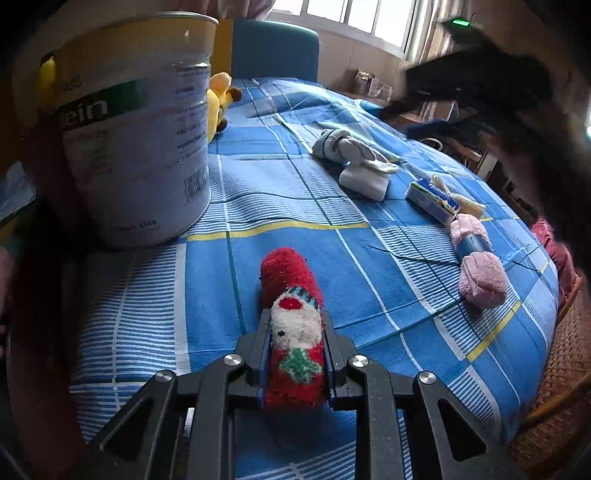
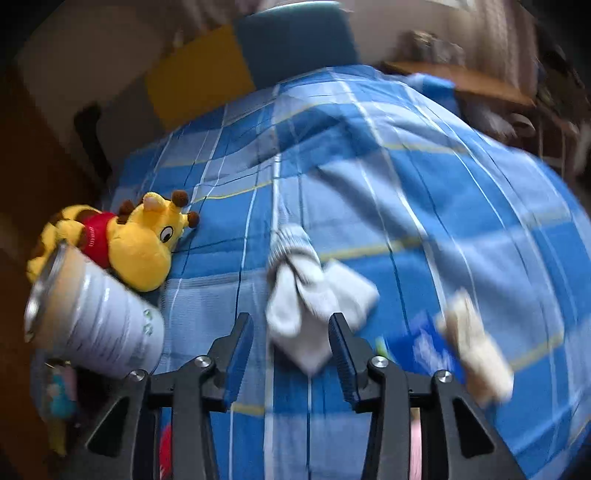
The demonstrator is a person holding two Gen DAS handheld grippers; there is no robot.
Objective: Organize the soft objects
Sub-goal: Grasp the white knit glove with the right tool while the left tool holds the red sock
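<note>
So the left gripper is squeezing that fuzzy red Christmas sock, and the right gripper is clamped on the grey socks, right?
Not quite. The left gripper does squeeze the fuzzy red Christmas sock, but the right wrist view shows the right gripper open, its fingers either side of the grey socks.

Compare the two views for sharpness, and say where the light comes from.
Left wrist view: sharp; the red sock in the left gripper and the can print read clearly, daylight from the window behind. Right wrist view: motion blur, worst at right, smearing the grey socks; the giraffe stays fairly crisp.
</note>
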